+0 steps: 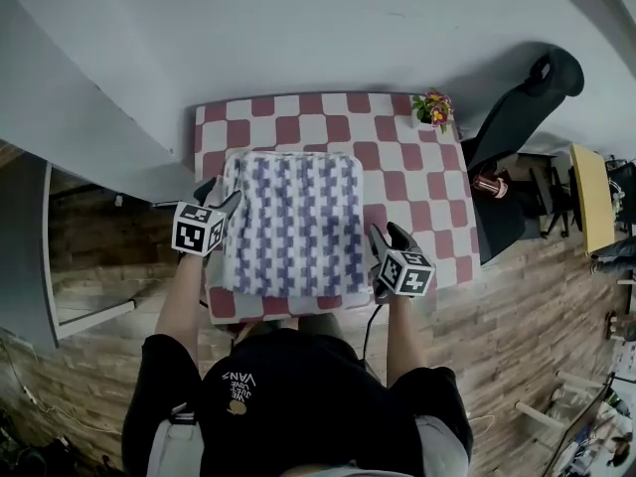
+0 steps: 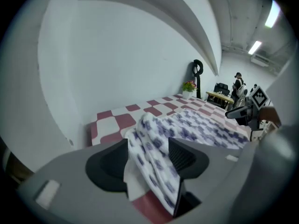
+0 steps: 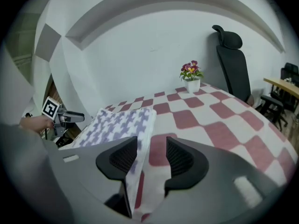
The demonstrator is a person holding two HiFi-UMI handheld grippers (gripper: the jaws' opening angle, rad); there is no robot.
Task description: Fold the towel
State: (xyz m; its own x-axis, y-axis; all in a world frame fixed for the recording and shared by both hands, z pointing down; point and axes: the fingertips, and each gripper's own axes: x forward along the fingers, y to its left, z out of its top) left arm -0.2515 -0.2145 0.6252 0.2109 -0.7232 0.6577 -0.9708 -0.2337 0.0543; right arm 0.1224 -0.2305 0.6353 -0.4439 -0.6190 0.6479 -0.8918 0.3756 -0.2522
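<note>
Head view puts the towel (image 1: 293, 222) flat on the checked counter (image 1: 407, 162), toward my side of it. My left claw (image 1: 221, 199) is at its left edge and my right claw (image 1: 383, 237) at its right edge.

Both claws are released. In the left gripper view the jaws stand apart with a rumpled ridge of towel loose between them. In the right gripper view they are apart too, the towel's edge lying along one pad and bare checked cloth showing by the other.

I judge that I am letting go of a fold. To do it well I would draw each claw out sideways, away from the towel, with the jaws wide so no pad snags the cloth. The left side needs more care: the ridge there should drop flat rather than be dragged. Then I would check that the layered edges line up before any further fold.

The towel is soft, thick and limp, white with a blocky purple pattern, roughly rectangular, and seems doubled along its edges. The counter's cover is smooth, in red and white squares. My pads are black and ribbed. A small pot of flowers (image 1: 432, 109) stands at the far right corner, well apart from the towel.
</note>
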